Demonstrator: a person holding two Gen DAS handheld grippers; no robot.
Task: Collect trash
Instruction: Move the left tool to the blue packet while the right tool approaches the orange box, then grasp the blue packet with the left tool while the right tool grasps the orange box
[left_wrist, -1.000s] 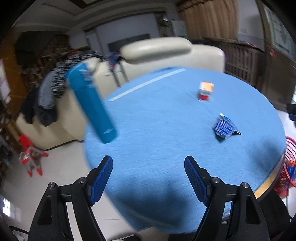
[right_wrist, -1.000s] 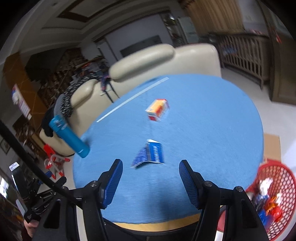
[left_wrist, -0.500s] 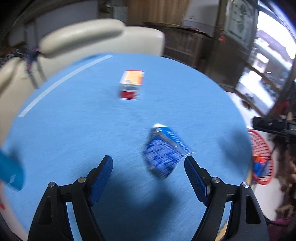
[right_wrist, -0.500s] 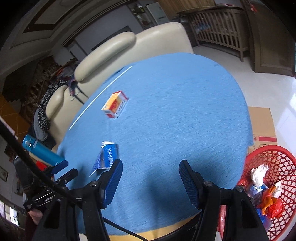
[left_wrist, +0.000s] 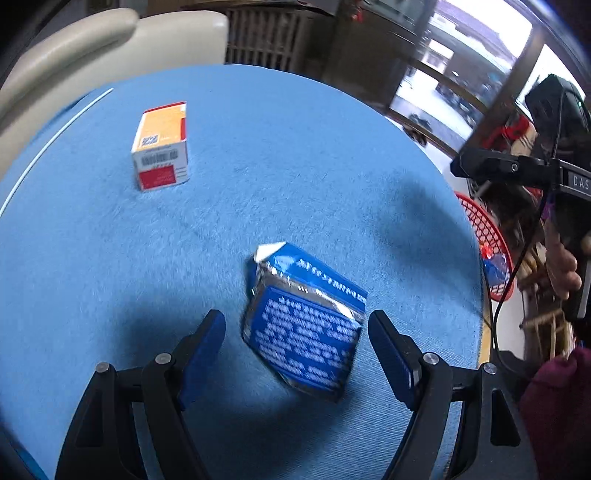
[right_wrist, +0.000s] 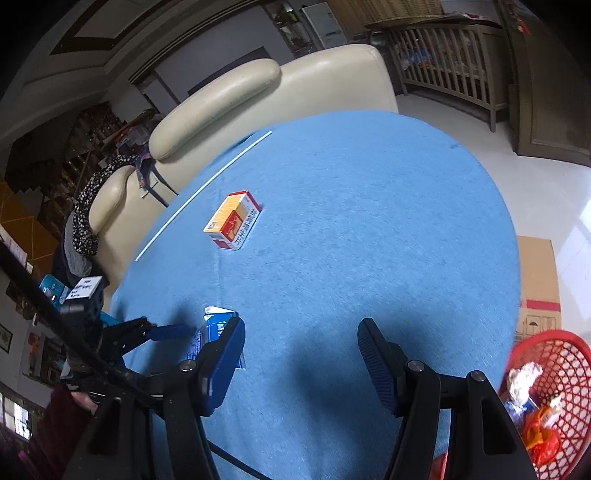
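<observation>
Left gripper (left_wrist: 295, 347) was over the round blue table (left_wrist: 332, 147), jaws apart, not gripping. The crumpled blue packet (left_wrist: 304, 321) lay on the cloth between its fingers, untouched. Right gripper (right_wrist: 299, 354) was also spread wide and empty. Orange-and-white box (left_wrist: 160, 146) sat further back; red basket (right_wrist: 546, 369) beside the table held trash.

Left gripper (left_wrist: 295, 347) spread wide, blue carton (left_wrist: 304, 321) between fingers, untouched.

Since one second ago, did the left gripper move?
Yes. The left gripper swung away from the cream sofa toward the blue carton, which now lies between its open fingers on the table.
</observation>
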